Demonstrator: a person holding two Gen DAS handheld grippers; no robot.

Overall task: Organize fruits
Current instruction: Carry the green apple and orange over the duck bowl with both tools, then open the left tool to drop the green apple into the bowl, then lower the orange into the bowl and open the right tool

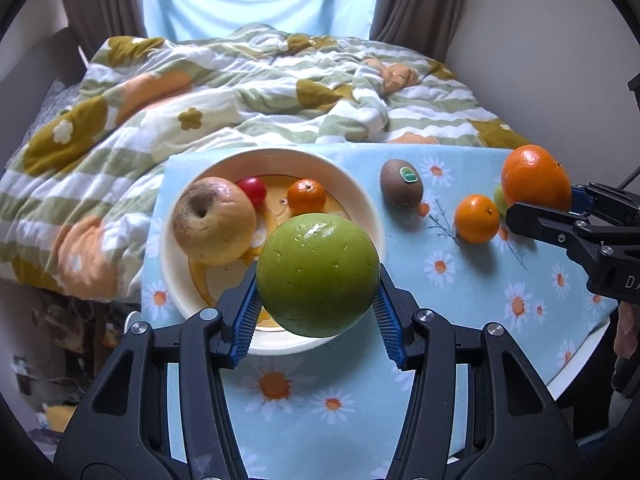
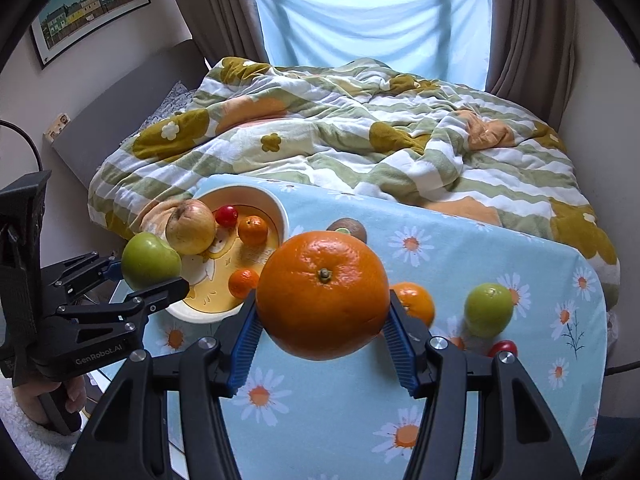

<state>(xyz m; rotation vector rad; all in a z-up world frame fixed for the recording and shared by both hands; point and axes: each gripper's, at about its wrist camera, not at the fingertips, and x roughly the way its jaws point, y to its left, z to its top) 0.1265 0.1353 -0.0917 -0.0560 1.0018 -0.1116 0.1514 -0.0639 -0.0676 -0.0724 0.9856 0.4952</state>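
My left gripper point(image 1: 318, 296) is shut on a green apple point(image 1: 317, 275) and holds it above the near rim of a cream bowl point(image 1: 362, 204). The bowl holds a yellowish apple point(image 1: 214, 220), a red cherry tomato point(image 1: 252, 190) and a small tangerine point(image 1: 306, 196). My right gripper point(image 2: 324, 318) is shut on a big orange point(image 2: 322, 294) above the daisy tablecloth point(image 2: 328, 408). In the right wrist view the bowl point(image 2: 282, 210) lies to the left, with a second tangerine point(image 2: 243, 282) in it. A kiwi point(image 1: 401, 182) and a small tangerine point(image 1: 477, 219) lie on the cloth.
A small green fruit point(image 2: 489, 310), a tangerine point(image 2: 416, 302) and a red tomato point(image 2: 503, 347) lie on the cloth to the right. A rumpled flowered quilt point(image 1: 240, 96) covers the bed behind the table. The table edge point(image 1: 576, 368) curves at the right.
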